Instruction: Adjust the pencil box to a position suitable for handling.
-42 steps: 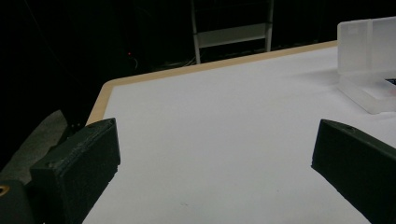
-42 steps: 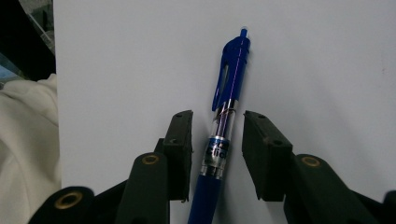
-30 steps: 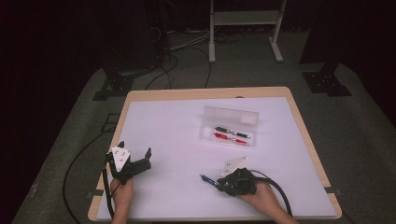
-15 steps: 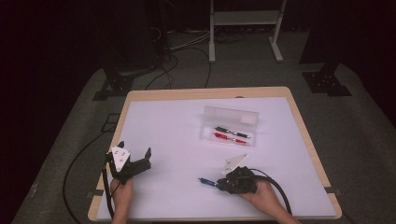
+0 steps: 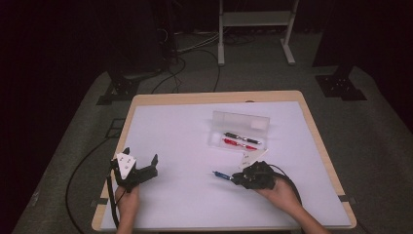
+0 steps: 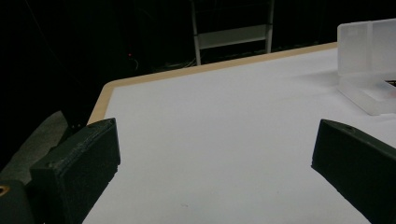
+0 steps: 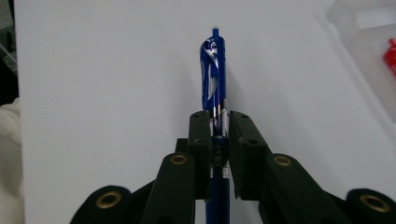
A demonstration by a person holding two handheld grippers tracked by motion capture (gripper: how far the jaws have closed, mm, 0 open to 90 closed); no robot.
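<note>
Blue pen clamped in the right tool

The right tool (image 7: 218,122) gripped the blue pen (image 7: 213,74) lower centre of the high view, above the desk (image 5: 185,122); left tool (image 5: 139,168) gaped empty; the pen might swivel and miss the pen case (image 5: 238,127).

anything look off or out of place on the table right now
Nothing stands out. The clear pen case sits open and level on the white table with a black pen and a red pen inside. The right gripper grips a blue pen cleanly; the left gripper is open and holds nothing.
</note>
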